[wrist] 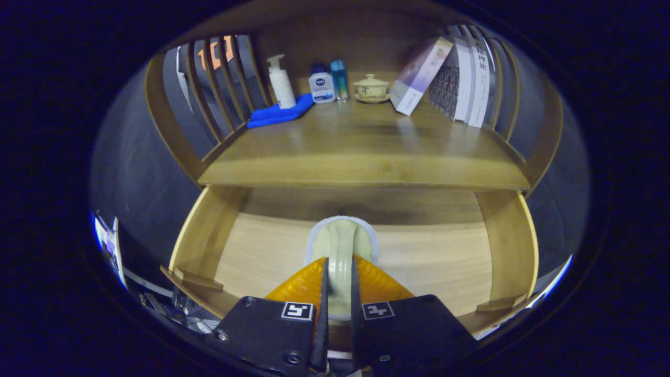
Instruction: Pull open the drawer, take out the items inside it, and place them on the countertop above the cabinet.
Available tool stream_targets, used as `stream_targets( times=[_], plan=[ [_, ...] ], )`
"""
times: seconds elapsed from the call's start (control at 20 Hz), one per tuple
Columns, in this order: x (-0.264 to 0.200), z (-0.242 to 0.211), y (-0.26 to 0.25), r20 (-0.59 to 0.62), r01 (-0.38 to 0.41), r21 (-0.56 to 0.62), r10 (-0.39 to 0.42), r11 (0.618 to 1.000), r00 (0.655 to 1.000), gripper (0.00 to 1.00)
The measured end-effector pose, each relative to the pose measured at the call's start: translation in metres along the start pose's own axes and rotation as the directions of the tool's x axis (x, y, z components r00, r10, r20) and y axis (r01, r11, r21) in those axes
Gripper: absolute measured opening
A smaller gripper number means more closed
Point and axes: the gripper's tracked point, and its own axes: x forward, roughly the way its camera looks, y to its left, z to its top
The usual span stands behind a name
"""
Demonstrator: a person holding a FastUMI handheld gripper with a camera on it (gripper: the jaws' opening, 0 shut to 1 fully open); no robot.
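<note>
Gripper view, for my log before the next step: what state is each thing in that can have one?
Drawer: pulled open.
Gripper: shut on the pale green item.
Pale green item: held between the fingers, over the drawer.
Pump bottle: upright on the countertop.
Lidded cup: lid on, on its saucer.
Books: leaning.
Blue cloth: folded, lying flat.

The near end of the pale green item (340, 246) is being covered by the gripper (339, 280) fingers closed on it — its kind cannot be told. The drawer (510, 246) front is being hidden behind the gripper body. The print on the books (460, 78) and bottles (322, 86) is too small to be made out.
</note>
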Motion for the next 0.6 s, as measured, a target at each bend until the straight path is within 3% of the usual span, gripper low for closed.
stream_targets(
  times=[0.4,0.6],
  plan=[
    [-0.037,0.059,0.002,0.119,-0.006,-0.05,0.012,0.999,0.993,0.21],
    [-0.037,0.083,0.005,0.128,-0.019,-0.02,0.022,1.0,0.992,0.21]
  ],
)
